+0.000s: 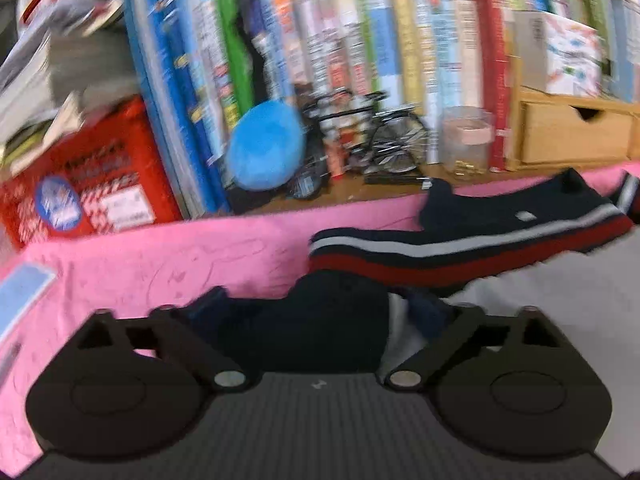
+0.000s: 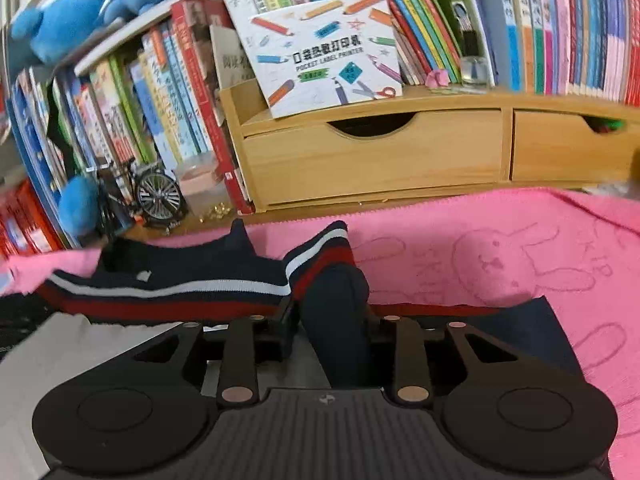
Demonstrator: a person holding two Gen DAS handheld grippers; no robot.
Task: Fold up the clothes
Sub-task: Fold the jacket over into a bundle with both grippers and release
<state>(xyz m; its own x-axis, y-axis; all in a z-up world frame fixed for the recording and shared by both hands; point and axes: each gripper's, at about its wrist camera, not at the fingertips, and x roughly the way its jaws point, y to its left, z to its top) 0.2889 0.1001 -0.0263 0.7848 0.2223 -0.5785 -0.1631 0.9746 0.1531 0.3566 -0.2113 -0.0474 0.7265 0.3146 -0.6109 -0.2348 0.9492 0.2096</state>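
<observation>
A navy sweater (image 1: 460, 236) with white and red stripes lies folded over on a pink cloth (image 1: 160, 264). My left gripper (image 1: 320, 320) stands wide open over a dark navy lump of the garment, and its pads do not press on it. In the right wrist view the same sweater (image 2: 172, 284) stretches to the left. Its striped sleeve (image 2: 320, 256) runs toward me between the fingers (image 2: 286, 320) of my right gripper (image 2: 332, 320). That gripper is partly open, with the sleeve lying loose in the gap.
Behind the pink cloth (image 2: 480, 264) stand rows of books, a wooden drawer unit (image 2: 372, 160), a model bicycle (image 2: 156, 196), a clear jar (image 1: 468, 140), a blue plush (image 1: 266, 148) and a red box (image 1: 88, 192). A pale grey surface (image 1: 560, 300) borders the sweater.
</observation>
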